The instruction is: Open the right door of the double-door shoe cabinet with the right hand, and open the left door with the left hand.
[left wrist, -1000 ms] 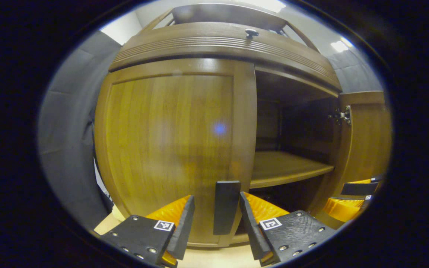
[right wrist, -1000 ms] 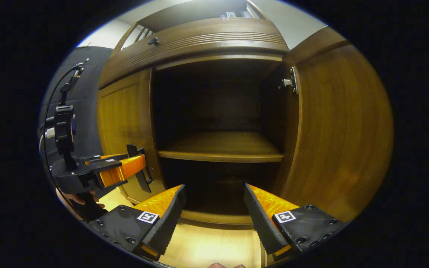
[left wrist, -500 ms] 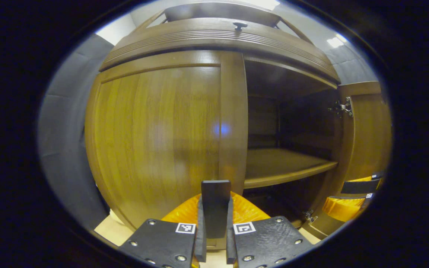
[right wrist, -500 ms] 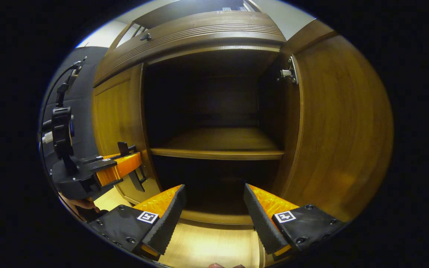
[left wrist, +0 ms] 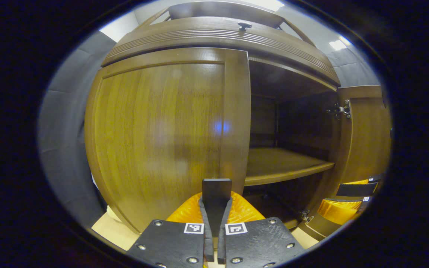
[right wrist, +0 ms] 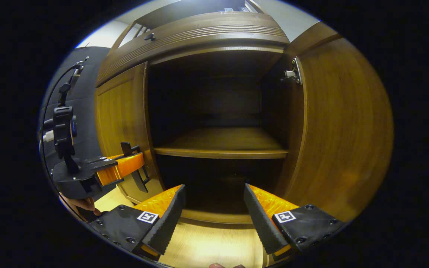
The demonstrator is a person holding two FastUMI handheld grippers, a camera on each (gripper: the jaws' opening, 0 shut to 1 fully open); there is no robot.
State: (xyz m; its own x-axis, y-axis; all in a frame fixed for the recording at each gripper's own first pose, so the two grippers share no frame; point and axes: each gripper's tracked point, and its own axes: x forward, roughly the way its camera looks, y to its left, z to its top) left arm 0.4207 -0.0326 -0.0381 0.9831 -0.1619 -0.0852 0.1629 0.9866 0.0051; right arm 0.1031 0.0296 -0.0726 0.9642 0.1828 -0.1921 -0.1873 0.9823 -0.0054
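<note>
The brown wooden shoe cabinet's left door (left wrist: 162, 137) fills the left gripper view and stands closed or very nearly so. Its dark flat handle (left wrist: 216, 193) sits at the door's right edge. My left gripper (left wrist: 215, 212) is shut on that handle, both fingers pressing its sides. The right door (right wrist: 341, 130) is swung wide open, hinge showing at its top. My right gripper (right wrist: 214, 201) hangs open in front of the dark right compartment, holding nothing. In the right gripper view the left gripper (right wrist: 125, 169) sits at the left door (right wrist: 121, 119), held by a hand (right wrist: 84, 204).
A wooden shelf (right wrist: 222, 143) crosses the open compartment. Above the doors runs a ribbed drawer front with a small dark knob (left wrist: 244, 26). The light wooden floor (right wrist: 207, 245) lies below. The right gripper (left wrist: 348, 201) shows by the open right door (left wrist: 367, 137).
The left gripper went from open around the handle to shut on it and stays shut. The view has shifted slightly. The right gripper stays open and has barely moved.
</note>
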